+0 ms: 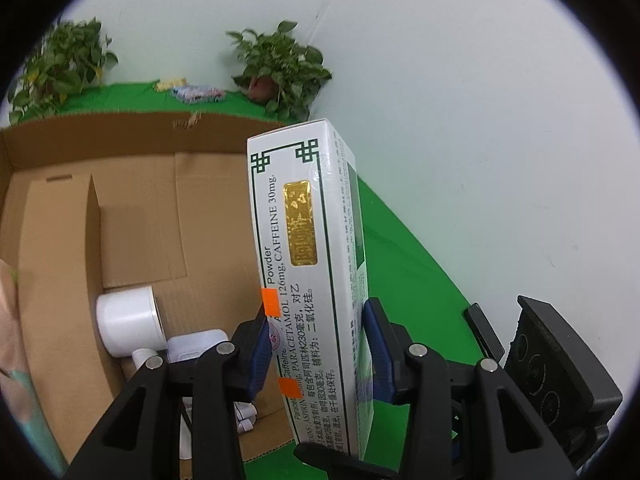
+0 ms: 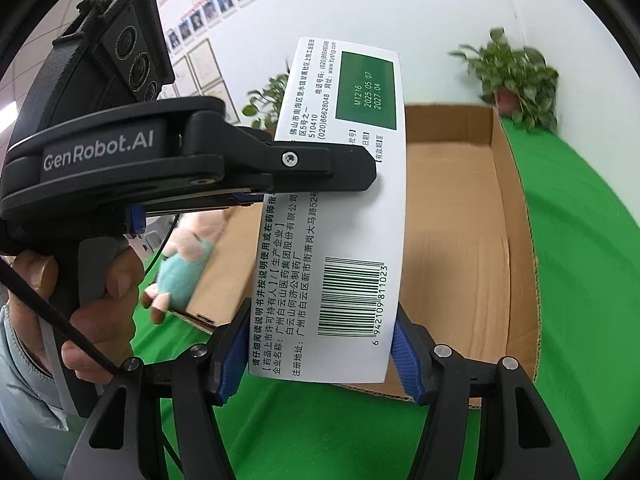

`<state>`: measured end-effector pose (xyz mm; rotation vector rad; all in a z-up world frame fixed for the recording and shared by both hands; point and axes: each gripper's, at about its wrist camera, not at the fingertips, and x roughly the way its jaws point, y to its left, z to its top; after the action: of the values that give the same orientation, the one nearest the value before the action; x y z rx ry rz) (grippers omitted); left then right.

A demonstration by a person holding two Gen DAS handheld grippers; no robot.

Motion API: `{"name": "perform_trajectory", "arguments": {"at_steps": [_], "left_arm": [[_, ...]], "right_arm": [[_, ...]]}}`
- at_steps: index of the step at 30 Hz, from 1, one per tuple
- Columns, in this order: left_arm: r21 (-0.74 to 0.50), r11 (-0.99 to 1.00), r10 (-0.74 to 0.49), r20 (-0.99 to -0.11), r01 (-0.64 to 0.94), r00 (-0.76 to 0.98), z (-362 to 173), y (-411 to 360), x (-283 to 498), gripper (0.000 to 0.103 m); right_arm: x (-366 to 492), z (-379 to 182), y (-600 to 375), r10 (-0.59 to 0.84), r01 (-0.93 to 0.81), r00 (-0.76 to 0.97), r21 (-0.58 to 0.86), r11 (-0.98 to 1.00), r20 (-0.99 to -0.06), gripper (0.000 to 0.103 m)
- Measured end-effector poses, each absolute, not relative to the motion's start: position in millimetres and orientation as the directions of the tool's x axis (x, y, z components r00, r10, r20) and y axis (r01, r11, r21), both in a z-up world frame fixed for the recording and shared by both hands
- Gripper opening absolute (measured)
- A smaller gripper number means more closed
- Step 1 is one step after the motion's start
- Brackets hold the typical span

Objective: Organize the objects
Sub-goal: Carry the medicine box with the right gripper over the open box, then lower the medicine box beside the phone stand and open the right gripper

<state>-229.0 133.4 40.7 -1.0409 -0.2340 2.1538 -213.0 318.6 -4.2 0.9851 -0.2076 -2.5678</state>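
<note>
A white medicine carton (image 1: 304, 240) with green trim and a gold label hangs upright in the air, over the right edge of an open cardboard box (image 1: 120, 136). My left gripper (image 1: 320, 354) is shut on the carton's narrow sides low down, both blue pads pressed against it. In the right wrist view the carton (image 2: 332, 216) shows its barcode face. My right gripper (image 2: 320, 354) is shut on its lower end, and the left gripper (image 2: 360, 172) clamps it from the left at mid-height. A hand (image 2: 100, 280) holds that left tool.
Inside the cardboard box (image 2: 520, 240) lie a white roll (image 1: 128, 320) and small white items (image 1: 196, 346). A pink and teal plush toy (image 2: 184, 268) leans at its left wall. Potted plants (image 1: 276, 68) and small packets (image 1: 196, 92) stand at the back of the green cloth (image 2: 580, 280).
</note>
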Motion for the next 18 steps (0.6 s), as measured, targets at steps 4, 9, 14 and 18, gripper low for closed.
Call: {"name": "perform_trajectory", "arguments": {"at_steps": [4, 9, 14, 18], "left_arm": [[-0.462, -0.727, 0.669, -0.644, -0.508, -0.372, 16, 140, -246, 0.042], [-0.454, -0.736, 0.649, -0.684, -0.502, -0.333, -10, 152, -258, 0.042], [-0.482, -0.724, 0.657, -0.700, -0.493, -0.281, -31, 161, -272, 0.042], [-0.500, -0.726, 0.654, -0.714, -0.472, -0.250, -49, 166, -280, 0.044]], "right_arm": [[-225, -25, 322, -0.396, 0.272, -0.647, 0.288, -0.918, -0.652, 0.060], [-257, -58, 332, -0.386, 0.223, -0.586, 0.316, -0.922, -0.713, 0.059], [-269, -77, 339, -0.369, 0.182, -0.549, 0.324, -0.928, -0.750, 0.059], [-282, -90, 344, -0.344, 0.153, -0.521, 0.311, -0.938, -0.781, 0.059]]}}
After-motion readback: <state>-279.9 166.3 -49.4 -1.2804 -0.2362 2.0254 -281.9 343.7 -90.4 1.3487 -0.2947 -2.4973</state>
